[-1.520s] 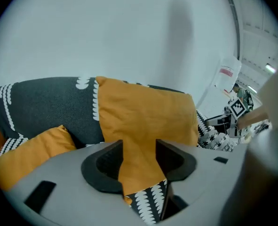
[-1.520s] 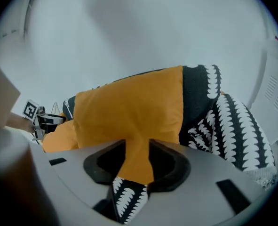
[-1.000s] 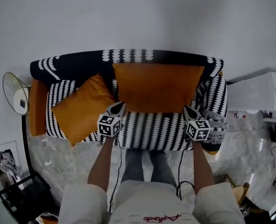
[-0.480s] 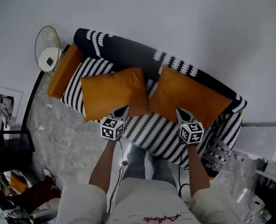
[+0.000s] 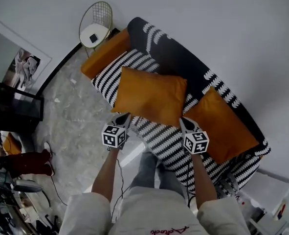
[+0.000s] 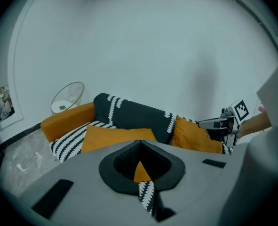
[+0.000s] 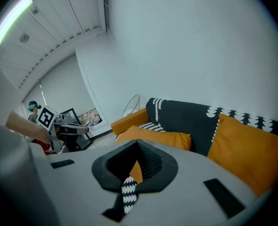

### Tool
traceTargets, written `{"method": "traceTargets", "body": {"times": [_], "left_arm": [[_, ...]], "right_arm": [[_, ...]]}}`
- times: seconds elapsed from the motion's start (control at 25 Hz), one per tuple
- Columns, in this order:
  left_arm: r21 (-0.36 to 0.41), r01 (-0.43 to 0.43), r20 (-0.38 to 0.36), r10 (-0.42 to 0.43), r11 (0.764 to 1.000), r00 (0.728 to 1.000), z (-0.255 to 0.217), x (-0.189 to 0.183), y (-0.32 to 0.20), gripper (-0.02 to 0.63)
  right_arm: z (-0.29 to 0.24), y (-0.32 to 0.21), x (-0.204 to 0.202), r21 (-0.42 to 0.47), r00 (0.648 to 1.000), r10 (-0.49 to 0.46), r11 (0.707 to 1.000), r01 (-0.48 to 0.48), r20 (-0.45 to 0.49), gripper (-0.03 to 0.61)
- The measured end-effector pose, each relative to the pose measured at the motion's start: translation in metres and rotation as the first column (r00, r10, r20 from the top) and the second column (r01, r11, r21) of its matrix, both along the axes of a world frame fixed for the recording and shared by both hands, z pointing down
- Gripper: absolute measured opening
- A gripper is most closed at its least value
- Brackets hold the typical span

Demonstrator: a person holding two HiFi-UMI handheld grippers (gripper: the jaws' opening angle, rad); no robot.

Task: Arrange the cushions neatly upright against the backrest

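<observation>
A black-and-white patterned sofa (image 5: 168, 141) runs diagonally through the head view. One orange cushion (image 5: 151, 94) lies tilted on the seat toward the sofa's left end. A second orange cushion (image 5: 222, 124) leans against the dark backrest (image 5: 183, 62) further right. My left gripper (image 5: 125, 116) is at the near left corner of the first cushion, and my right gripper (image 5: 183, 121) is at its near right corner. Both are shut with nothing between the jaws. The left gripper view shows this cushion (image 6: 115, 136) just beyond its shut jaws. The right gripper view shows it (image 7: 153, 136) too.
A wire side table (image 5: 96, 26) stands past the sofa's orange armrest (image 5: 105, 53). A framed picture (image 5: 24, 65) leans on the wall at left, beside a black shelf (image 5: 12, 104). White furniture (image 5: 276, 199) stands at the lower right. A cable (image 5: 120, 180) hangs by my legs.
The view has swung left, so the sofa now lies diagonally. Both shut grippers have moved from the cushion against the backrest to the near edge of the left cushion.
</observation>
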State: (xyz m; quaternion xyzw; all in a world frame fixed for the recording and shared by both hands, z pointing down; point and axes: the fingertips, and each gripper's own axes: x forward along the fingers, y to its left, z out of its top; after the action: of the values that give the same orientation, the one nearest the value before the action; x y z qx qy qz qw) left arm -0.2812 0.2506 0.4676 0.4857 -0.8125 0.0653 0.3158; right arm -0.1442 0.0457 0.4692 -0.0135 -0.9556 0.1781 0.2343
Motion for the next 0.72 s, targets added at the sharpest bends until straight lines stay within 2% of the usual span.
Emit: {"method": "traceTargets", "body": {"times": [0.12, 0.24, 0.4, 0.72], "left_arm": [[0.002, 0.056, -0.020, -0.056, 0.998, 0.998, 0.007, -0.009, 0.015, 0.029], [-0.006, 0.072, -0.035, -0.072, 0.997, 0.997, 0.015, -0.013, 0.022, 0.029], [-0.011, 0.072, -0.068, -0.072, 0.997, 0.995, 0.028, -0.025, 0.022, 0.029], [-0.048, 0.036, -0.141, -0.042, 0.998, 0.989, 0.061, -0.073, 0.027, 0.029]], "right_arm": [[0.008, 0.011, -0.017, -0.010, 0.999, -0.040, 0.999, 0.040, -0.011, 0.028], [0.018, 0.014, -0.023, -0.023, 0.998, -0.049, 0.999, 0.048, -0.034, 0.028], [0.032, 0.014, -0.031, -0.029, 0.996, -0.044, 0.999, 0.042, -0.081, 0.028], [0.068, 0.014, -0.056, -0.056, 0.977, -0.005, 0.998, -0.007, -0.211, 0.028]]}}
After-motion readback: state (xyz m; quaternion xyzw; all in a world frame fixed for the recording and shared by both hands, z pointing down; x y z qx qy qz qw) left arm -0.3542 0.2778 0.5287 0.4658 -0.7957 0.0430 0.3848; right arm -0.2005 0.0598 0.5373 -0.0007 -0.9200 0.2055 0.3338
